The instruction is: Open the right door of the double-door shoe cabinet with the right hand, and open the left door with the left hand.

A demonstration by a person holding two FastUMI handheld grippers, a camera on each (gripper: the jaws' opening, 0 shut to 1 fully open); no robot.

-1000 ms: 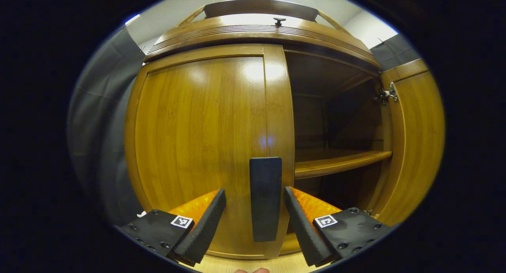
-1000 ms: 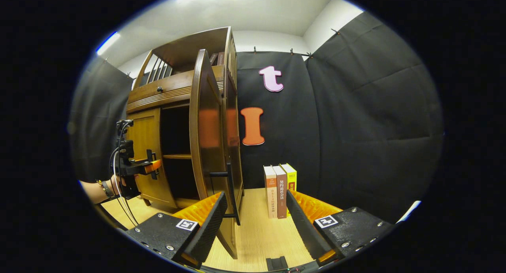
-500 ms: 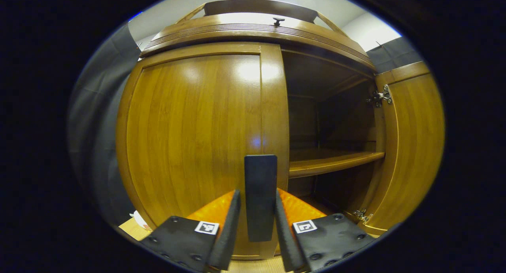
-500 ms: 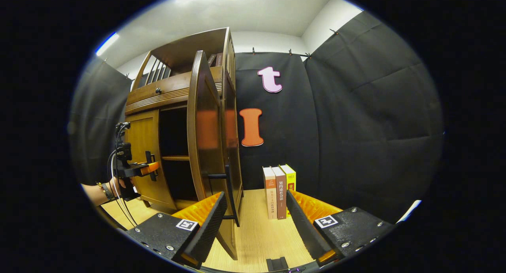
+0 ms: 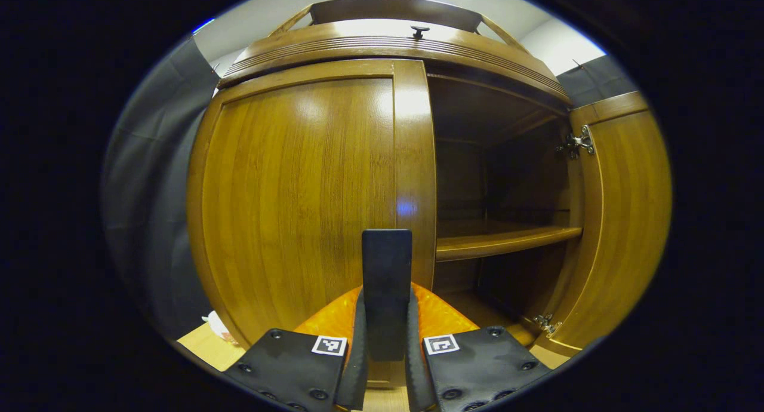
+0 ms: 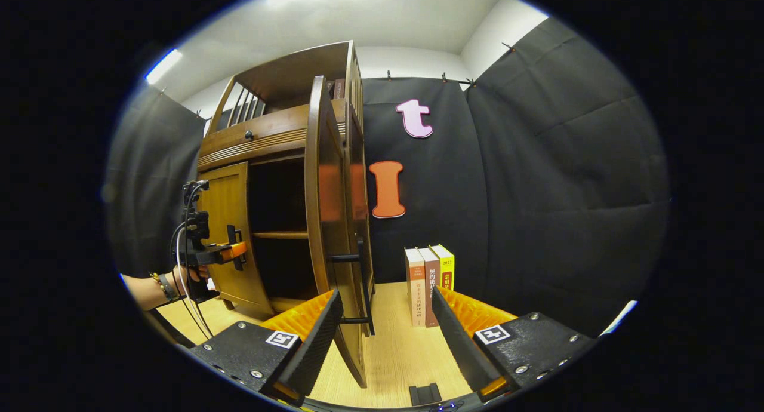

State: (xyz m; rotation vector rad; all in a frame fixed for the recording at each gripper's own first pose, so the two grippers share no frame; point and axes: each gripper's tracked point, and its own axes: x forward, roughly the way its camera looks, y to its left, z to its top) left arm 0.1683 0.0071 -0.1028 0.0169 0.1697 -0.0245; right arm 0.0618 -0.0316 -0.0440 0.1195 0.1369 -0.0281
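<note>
The left door point(image 5: 298, 203) of the shoe cabinet point(image 5: 388, 42) is seen shut, taking up the centre-left of the left gripper view, while the right door point(image 5: 621, 215) is swung wide at the right edge of that frame, so that the dark interior and a shelf point(image 5: 507, 240) are exposed. The left door's dark vertical handle point(image 5: 387, 292) is placed at lower centre, and the left hand-held gripper point(image 5: 385, 364) is closed on it, one finger pressed against each side.

From here a slip could be expected: the handle is a smooth, narrow bar, and if the pull is made straight back rather than along the door's hinge arc, the fingers could slide off or the grip could twist. The grasp is low on the handle, which could add to that.

In the right gripper view the open right door point(image 6: 327, 221) is seen edge-on at centre, its handle point(image 6: 362, 280) just above and beyond the spread fingers of the right hand-held gripper point(image 6: 385, 334), which is open and holds nothing. Books point(image 6: 430, 280) are stood on the worktop point(image 6: 394, 358) at lower centre.
</note>
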